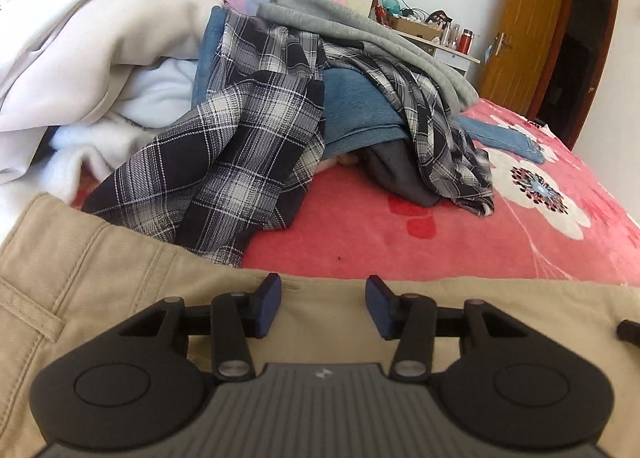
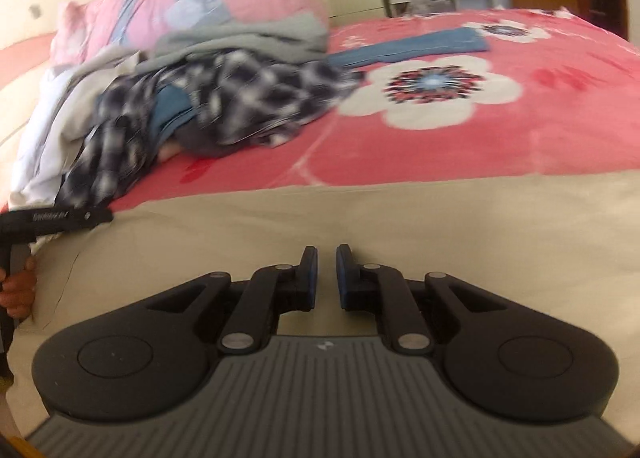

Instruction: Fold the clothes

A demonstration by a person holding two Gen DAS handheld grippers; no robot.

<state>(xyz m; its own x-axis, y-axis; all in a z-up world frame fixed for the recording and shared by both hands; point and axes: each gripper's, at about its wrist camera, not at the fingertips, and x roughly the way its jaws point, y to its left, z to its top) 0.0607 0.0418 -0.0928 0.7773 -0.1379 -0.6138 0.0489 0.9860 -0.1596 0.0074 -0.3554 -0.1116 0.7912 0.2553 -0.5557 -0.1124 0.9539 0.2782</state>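
The left tool (image 1: 323, 300) hovers half open and empty over the khaki trousers (image 1: 100, 278) spread on the bed (image 1: 400, 234); the right tool (image 2: 327, 276), nearly closed, seems empty too. Likely smoothing before a fold; next needs an edge pinched.

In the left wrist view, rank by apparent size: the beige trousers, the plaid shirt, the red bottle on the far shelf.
1. beige trousers, though nearness to the camera inflates them, so their lead over the shirt is unsure.
2. plaid shirt.
3. red bottle, tiny and far away.
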